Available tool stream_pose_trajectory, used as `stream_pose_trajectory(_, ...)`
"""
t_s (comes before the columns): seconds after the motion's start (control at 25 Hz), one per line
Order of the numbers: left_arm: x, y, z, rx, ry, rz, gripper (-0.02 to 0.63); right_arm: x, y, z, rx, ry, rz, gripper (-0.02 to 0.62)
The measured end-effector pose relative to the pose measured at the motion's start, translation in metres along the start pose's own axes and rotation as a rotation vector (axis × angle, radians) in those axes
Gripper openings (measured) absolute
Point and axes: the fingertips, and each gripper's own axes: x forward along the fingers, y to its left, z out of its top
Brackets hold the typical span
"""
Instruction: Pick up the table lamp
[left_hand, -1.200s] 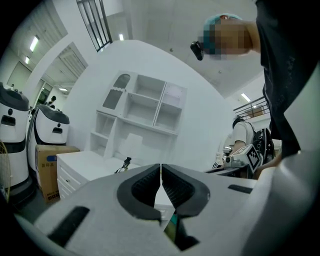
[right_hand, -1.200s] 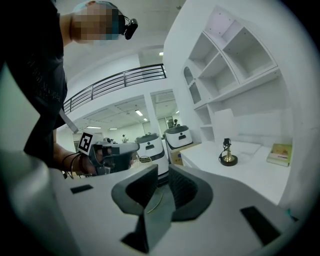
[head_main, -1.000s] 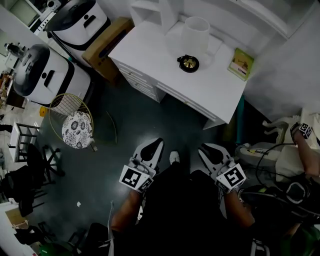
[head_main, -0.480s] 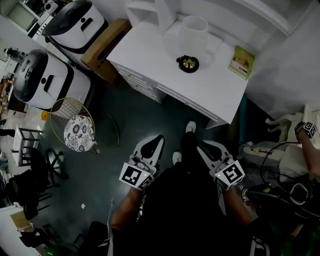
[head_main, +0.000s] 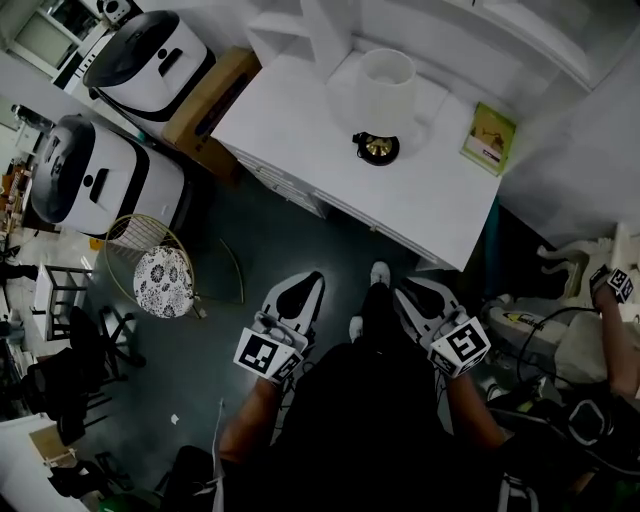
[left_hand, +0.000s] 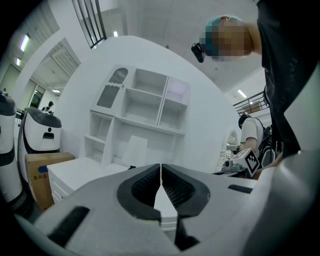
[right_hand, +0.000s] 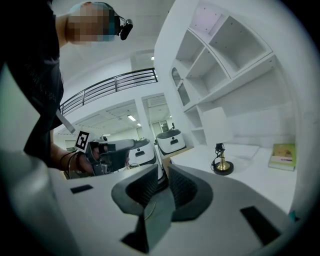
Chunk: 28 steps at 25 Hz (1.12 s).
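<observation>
1. White worktop (head_main: 430, 205) under white shelving; white-shaded, brass-stemmed table lamp (head_main: 386, 85) upright near its back edge, thin green book (head_main: 488, 138) toward the right corner.
2. Left gripper (head_main: 312, 280) pressed closed, right gripper (head_main: 405, 292) at a narrow slit; both empty, well short of the front edge.
3. Risk: too narrow for the stem; pinching the shade likely tips the lamp.
4. Bare worktop in front and left; shelving crowds behind.

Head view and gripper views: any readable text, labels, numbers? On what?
No legible text in any view.
Green booklet on the white desk: print too small to read.
Cardboard box: blue patch, too blurred to read.
Left tongs and right tongs: square black-and-white markers only, no letters.
</observation>
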Motion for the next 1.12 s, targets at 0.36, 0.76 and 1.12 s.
stream_pose_trajectory(0.36, 0.068, 0.034, 0.014, -0.01, 0.014, -0.026, 0.025, 0.045, -0.063, 0.012, -0.021, 0.052, -0.008, 0.077)
stream_pose_trajectory(0.76, 0.131, 0.067, 0.014, -0.012, 0.057, -0.053, 0.025, 0.087, -0.124, 0.02, 0.006, 0.076, -0.023, 0.077)
stream_pose_trajectory(1.12, 0.171, 0.091, 0.027, -0.013, 0.06, -0.012, 0.025, 0.117, -0.177, 0.035, 0.03, 0.064, -0.011, 0.077)
